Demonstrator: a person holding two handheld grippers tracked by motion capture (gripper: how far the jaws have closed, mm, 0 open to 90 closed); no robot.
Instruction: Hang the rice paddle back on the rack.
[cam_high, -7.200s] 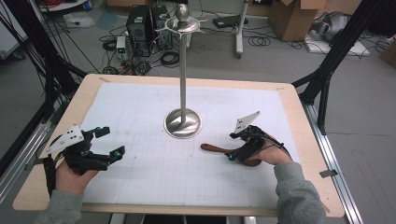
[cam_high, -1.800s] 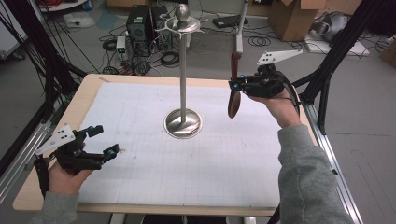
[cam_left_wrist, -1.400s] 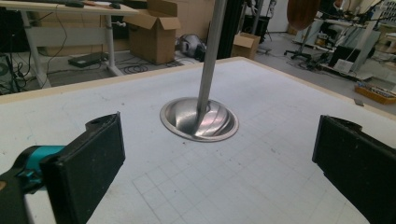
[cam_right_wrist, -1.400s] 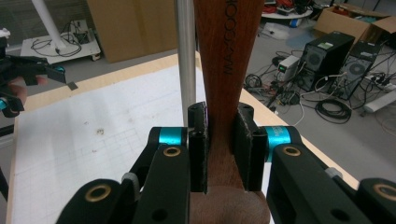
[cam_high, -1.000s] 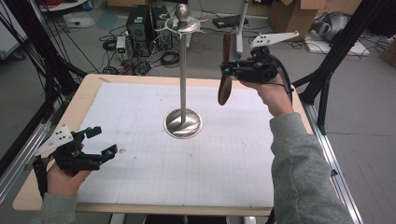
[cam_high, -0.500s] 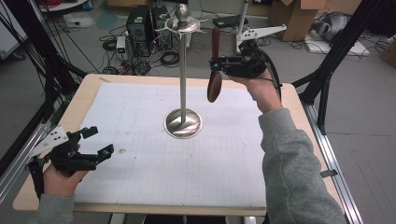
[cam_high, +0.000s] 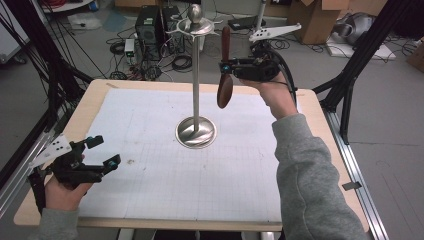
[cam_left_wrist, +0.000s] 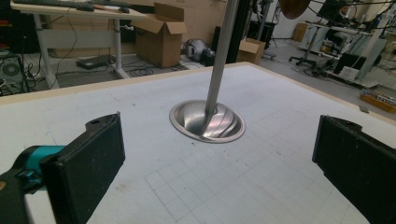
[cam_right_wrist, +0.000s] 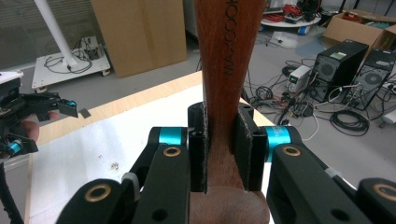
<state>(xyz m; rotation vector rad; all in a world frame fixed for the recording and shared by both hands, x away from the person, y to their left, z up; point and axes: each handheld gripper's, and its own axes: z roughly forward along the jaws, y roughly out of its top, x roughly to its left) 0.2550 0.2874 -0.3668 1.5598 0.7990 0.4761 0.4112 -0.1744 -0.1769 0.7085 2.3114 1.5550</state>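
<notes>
The table (cam_high: 90, 107) carries a white gridded mat (cam_high: 150, 190) that covers most of its top and leaves a bare wooden border along each visible edge. The mat surface is open on all sides of the metal stand (cam_high: 195, 75), which sits on the far half of the mat on a round dished base (cam_left_wrist: 207, 122). Its thin vertical pole rises to a ring of short hooks below a ball finial.

My right gripper (cam_high: 227, 66) is raised high above the far right part of the table, at the height of the upper pole and to its right, apart from the pole. Its jaws are closed on the handle of a wooden spoon (cam_high: 225, 75). In the right gripper view the two pads press flat against both sides of the spoon handle (cam_right_wrist: 224, 74), which runs straight up between them. The spoon stands upright: its handle end reaches to about the level of the hooks, and its bowl hangs below the jaws, well above the mat.

My left gripper (cam_high: 102, 152) rests low at the near left corner of the table, near the left edge. Its jaws are spread wide and hold nothing. In the left gripper view, bare mat lies between its pads (cam_left_wrist: 88, 172) and the base.
</notes>
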